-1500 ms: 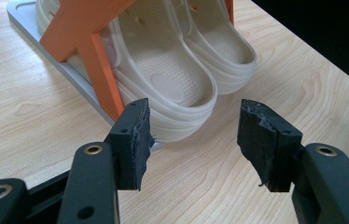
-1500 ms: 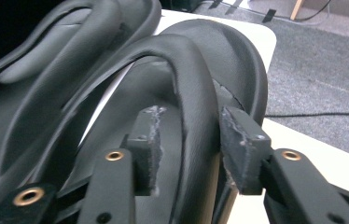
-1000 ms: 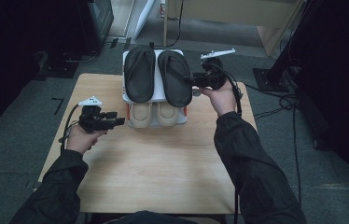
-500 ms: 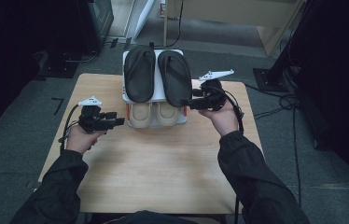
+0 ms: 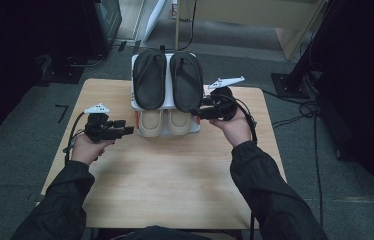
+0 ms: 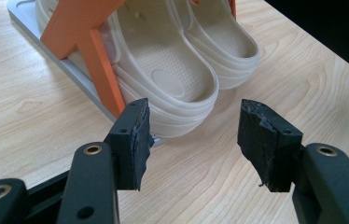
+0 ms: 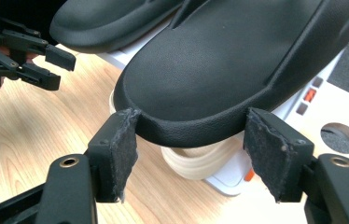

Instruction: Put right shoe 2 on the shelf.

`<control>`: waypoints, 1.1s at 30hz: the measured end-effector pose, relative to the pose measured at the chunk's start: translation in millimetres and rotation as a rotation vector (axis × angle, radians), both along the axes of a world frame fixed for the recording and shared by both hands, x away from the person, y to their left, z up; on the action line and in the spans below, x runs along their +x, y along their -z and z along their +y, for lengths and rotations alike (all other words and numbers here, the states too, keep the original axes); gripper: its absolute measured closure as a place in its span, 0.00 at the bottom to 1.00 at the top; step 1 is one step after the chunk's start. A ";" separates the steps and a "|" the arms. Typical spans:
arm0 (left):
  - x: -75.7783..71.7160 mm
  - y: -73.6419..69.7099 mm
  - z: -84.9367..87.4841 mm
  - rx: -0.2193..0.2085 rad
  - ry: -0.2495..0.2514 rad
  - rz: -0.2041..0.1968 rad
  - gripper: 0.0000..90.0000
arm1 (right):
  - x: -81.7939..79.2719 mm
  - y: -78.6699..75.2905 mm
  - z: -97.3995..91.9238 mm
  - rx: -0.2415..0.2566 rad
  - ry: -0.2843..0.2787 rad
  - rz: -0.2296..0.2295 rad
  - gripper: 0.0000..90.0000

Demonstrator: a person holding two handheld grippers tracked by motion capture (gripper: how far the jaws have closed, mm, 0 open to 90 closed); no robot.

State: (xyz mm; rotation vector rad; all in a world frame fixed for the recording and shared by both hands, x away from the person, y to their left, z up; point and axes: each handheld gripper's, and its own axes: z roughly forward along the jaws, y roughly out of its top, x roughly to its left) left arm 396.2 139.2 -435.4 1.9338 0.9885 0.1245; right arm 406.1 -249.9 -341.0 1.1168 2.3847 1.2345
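Compared with a second ago: left gripper (image 5: 127, 130) unmoved near the left edge of the bench (image 5: 175, 190), jaws wide with nothing between them, aimed at the toe of the left cream clog (image 6: 163, 70) on the rack's lower tier. Right gripper (image 5: 196, 112) lowered and brought in from beside the rack's upper tier to the near end of the right black slipper (image 5: 187, 80); jaws just opened wide, now straddling that slipper's rounded end (image 7: 219, 70) (pads close on either side, not pressing).

Shoe rack (image 5: 195, 131) at the middle of the far edge of the bench, its back overhanging that edge: two black slippers side by side on top, left black slipper (image 5: 150, 77) untouched, two cream clogs beneath, right cream clog (image 6: 219, 42) just beside its mate. Orange side bracket (image 6: 93, 51) close to the left gripper's left jaw.

Open bench across the whole near half, between the two sleeves; narrower strips free at the left and right edges beside the rack.
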 end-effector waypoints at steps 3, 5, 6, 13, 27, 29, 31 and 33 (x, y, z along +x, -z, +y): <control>0.2 -0.1 0.7 0.000 -0.001 0.003 0.49 | 4.7 -0.8 3.9 0.001 -0.003 0.003 0.40; 0.3 -0.2 0.9 -0.002 -0.001 0.002 0.49 | 8.6 -0.8 6.2 0.005 -0.009 0.001 0.40; 0.4 -0.2 1.1 -0.001 0.000 0.001 0.49 | 10.4 -0.7 7.2 0.006 -0.011 0.000 0.40; 0.5 -0.1 1.5 -0.005 -0.003 -0.001 0.49 | 17.3 -9.8 2.5 0.068 -0.005 -0.019 0.47; 1.3 0.7 1.7 -0.006 -0.001 -0.001 0.49 | 91.3 -11.2 -20.1 -0.056 0.260 -0.061 0.60; 1.3 0.8 1.8 -0.005 0.000 -0.001 0.49 | 98.5 -6.9 -19.2 -0.072 0.278 -0.042 0.60; 1.4 1.0 1.5 -0.005 0.001 0.001 0.49 | 102.1 -3.8 -14.5 -0.066 0.269 -0.029 0.61; 1.4 1.1 1.3 -0.005 0.000 0.002 0.49 | 102.0 -3.7 -10.0 -0.072 0.273 -0.033 0.61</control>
